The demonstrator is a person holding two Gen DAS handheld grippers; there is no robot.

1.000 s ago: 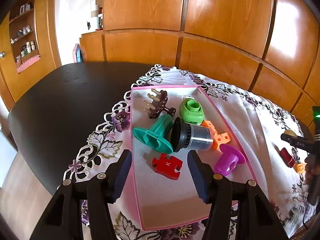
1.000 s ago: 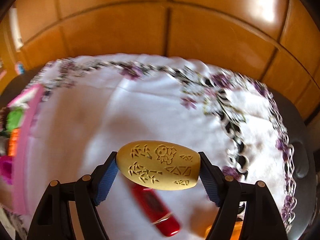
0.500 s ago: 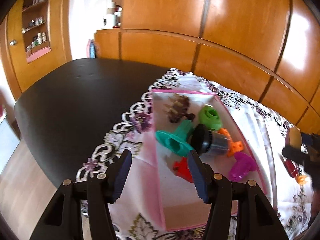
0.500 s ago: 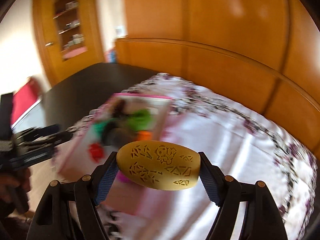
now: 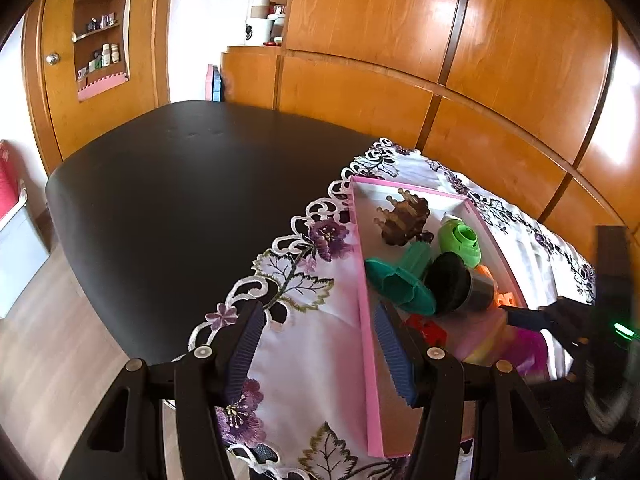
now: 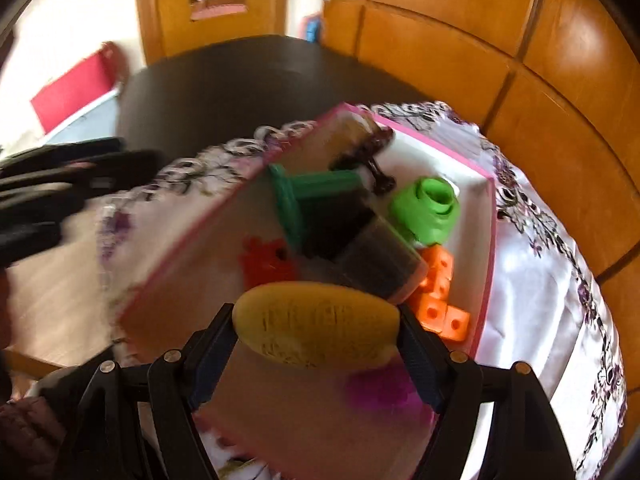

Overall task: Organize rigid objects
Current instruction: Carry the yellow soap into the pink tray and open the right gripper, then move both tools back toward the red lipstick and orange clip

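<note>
**Yellow oval over a crowded tray**

The right gripper [image 6: 316,344] squeezes the yellow oval [image 6: 316,326] between its fingers, right above the near part of the pink tray [image 6: 486,264]. The left gripper [image 5: 318,354] is open and holds nothing; one finger hangs over the tray's side wall.

If the oval drops from up here, it could bounce off the black jar [image 6: 376,258] or the orange blocks [image 6: 438,300] and hop out onto the surface. It might also bump the left gripper.

The right view is blurry. The purple thing [image 6: 378,390] under the oval is hard to make out.
</note>
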